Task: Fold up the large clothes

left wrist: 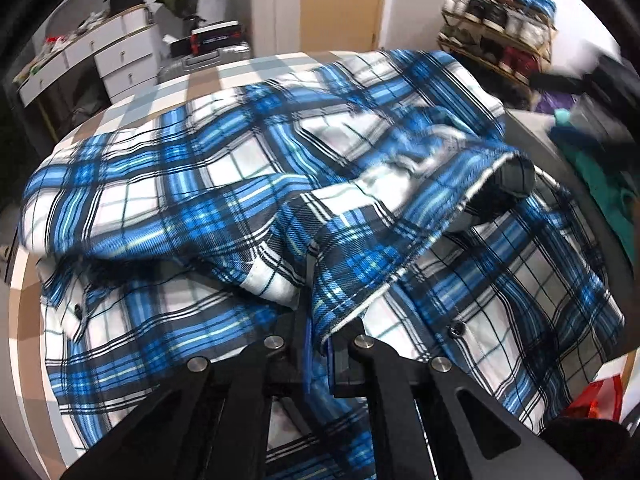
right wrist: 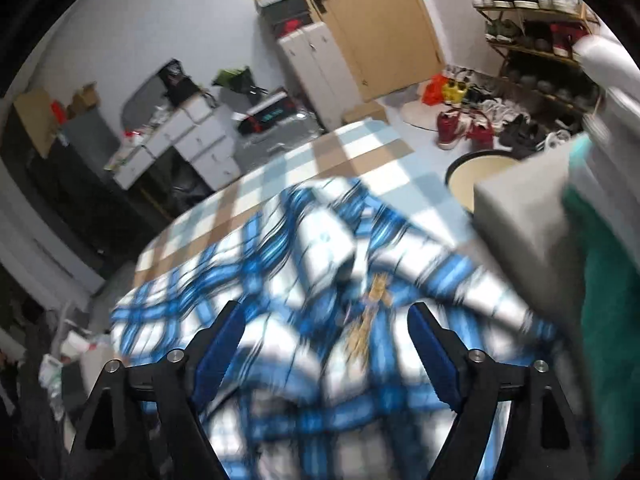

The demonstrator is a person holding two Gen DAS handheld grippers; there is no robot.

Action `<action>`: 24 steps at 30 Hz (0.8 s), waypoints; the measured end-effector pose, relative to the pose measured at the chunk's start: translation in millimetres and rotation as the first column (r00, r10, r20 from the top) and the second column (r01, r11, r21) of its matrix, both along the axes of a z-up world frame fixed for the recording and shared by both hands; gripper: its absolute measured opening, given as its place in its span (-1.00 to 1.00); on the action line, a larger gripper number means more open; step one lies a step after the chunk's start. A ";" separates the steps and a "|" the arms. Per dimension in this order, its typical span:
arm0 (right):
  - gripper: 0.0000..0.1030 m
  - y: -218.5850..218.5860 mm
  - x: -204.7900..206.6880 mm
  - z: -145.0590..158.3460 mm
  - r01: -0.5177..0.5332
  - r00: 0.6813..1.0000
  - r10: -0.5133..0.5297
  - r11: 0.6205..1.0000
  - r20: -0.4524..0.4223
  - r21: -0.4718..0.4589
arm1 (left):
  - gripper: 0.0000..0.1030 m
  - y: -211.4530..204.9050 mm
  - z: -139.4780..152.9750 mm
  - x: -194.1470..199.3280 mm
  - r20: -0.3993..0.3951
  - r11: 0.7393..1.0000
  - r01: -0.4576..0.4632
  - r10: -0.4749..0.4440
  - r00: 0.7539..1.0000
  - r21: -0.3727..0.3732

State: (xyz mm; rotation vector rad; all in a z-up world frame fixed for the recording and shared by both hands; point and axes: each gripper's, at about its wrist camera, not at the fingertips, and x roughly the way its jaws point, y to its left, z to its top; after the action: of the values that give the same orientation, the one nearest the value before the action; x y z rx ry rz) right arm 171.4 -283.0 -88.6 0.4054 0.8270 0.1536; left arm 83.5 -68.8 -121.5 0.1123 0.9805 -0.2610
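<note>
1. Here, a large blue, white and black plaid cotton shirt (left wrist: 224, 168) is seen spread over a counter covered in a tan, pale-blue and white checked cloth (left wrist: 132, 104).
2. The left hand-held gripper (left wrist: 320, 332) is held with its jaws together, clamped on a fold of the shirt's fabric that is pinched between the pads and drapes away over the garment.
3. A sleeve with an open cuff (left wrist: 508, 176) is laid across the top of the shirt, its long axis running from the clamped fold up and to the right in the left wrist view.
4. The right hand-held gripper (right wrist: 324, 344) is shown with its blue-padded jaws wide apart; nothing is pressed between them, and the shirt lies just below and ahead of them, blurred.
5. A small yellowish label (right wrist: 372, 308) is glimpsed on the cloth between the open jaws; its nature cannot be told.
6. The coming move is judged to turn on the left hand, since only it holds cloth: the body of the shirt lies ahead of it, and the fold is probably to be carried across there.
7. A grey box-like object (right wrist: 520, 216) and teal cloth (right wrist: 608, 300) are seen at the right, near the shirt.
</note>
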 end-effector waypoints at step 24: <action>0.12 3.0 96.1 -51.0 -0.112 0.961 0.087 0.990 -0.262 -0.083 | 0.14 77.7 76.7 -30.5 0.037 0.991 0.068 -0.064 0.997 -0.113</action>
State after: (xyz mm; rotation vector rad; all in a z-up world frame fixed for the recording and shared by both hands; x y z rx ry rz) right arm 267.5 -280.0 -139.6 0.2959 1.1085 0.1551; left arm 53.0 8.9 -44.9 0.0443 0.9275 -0.3741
